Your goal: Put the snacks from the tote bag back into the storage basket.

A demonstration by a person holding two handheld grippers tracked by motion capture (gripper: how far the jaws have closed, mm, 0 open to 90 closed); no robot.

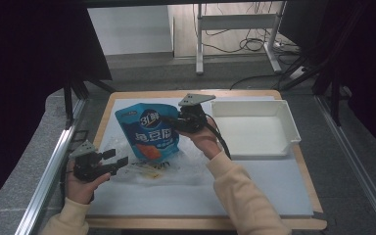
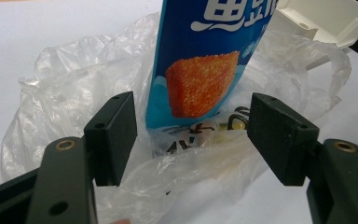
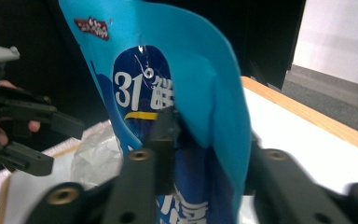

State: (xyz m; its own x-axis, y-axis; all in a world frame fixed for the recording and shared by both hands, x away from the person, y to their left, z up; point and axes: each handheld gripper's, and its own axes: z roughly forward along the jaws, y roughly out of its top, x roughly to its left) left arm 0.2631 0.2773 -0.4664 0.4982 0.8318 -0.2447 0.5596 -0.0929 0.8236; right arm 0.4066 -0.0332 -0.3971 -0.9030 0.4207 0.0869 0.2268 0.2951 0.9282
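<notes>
Blue snack pouch (image 1: 149, 132): mid-table, upright, lifted out of plastic bag (image 1: 176, 169). Right gripper (image 1: 177, 122): clamped on pouch's edge, carrying it. Left gripper (image 1: 120, 161): jaws apart near table's left edge, aimed at bag, probably to steady it. White tray (image 1: 284, 122): right rear corner, likely destination.

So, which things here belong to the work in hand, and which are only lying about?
In the job:
- blue snack pouch, gripped by the right gripper
- clear plastic bag under it
- left gripper, open beside the bag
- white tray, likely

Lying about:
- metal frame legs and cables behind the table
</notes>
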